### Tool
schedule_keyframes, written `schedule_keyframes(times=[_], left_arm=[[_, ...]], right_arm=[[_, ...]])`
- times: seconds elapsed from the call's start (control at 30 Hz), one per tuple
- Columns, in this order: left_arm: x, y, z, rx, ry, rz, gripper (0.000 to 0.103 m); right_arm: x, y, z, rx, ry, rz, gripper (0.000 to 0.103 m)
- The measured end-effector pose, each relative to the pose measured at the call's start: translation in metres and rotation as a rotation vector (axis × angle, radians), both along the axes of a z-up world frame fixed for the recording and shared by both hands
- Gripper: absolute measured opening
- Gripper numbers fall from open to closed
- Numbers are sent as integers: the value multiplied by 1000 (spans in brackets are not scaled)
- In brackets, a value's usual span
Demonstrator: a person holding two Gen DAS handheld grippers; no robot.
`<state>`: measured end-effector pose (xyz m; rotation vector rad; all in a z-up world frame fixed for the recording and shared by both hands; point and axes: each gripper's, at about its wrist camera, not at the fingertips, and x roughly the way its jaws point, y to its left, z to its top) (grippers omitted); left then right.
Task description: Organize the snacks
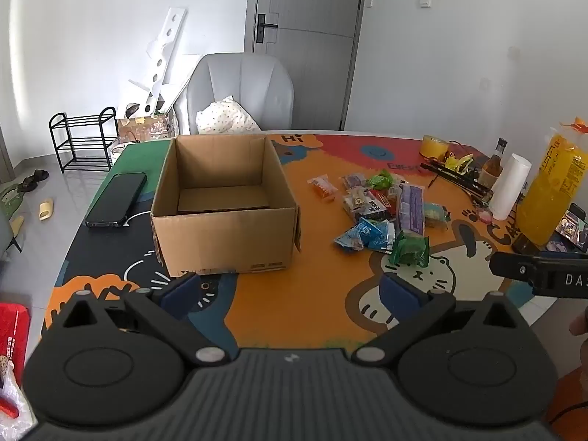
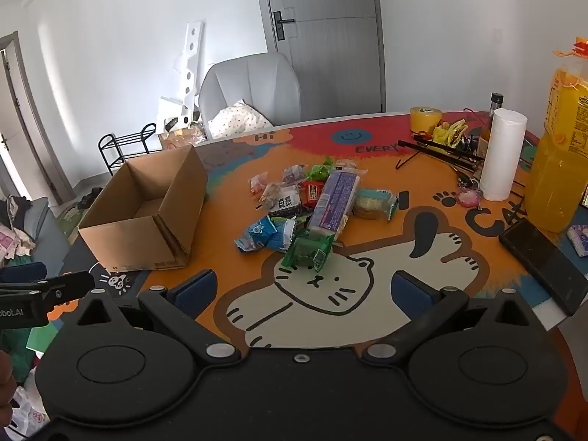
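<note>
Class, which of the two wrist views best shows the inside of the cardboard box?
The left wrist view: the cardboard box faces it squarely, so its bare floor shows. The right wrist view shows the box from the side, its near wall hiding part of the floor.

"HI" and "EVERY" on table mat (image 2: pixel 367 191), "DAS" on right tool (image 1: pixel 540 275)

Both views are bright with soft, even daylight that leaves the white wall (image 1: pixel 110 36) washed pale; its source lies outside the frame. The cardboard box (image 1: pixel 224 198) is dim inside and casts only a faint shadow. Fisheye bending curves the door (image 2: pixel 323 29) and wall lines, with dark corners at 1 and 11 o'clock. The centre is sharp, the rims soften slightly.
</note>
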<state>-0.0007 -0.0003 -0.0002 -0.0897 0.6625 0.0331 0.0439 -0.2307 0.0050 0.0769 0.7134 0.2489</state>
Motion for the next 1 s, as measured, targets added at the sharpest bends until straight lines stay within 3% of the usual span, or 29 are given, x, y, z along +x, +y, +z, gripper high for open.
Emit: schedule_keyframes(times=[0.13, 1.0], left_arm=[[5, -2, -1, -10, 26, 1, 103], [-5, -3, 6, -16, -15, -40, 103]], right_arm=[[0, -1, 0, -3, 0, -6, 103], [-5, 0, 5, -10, -20, -3, 103]])
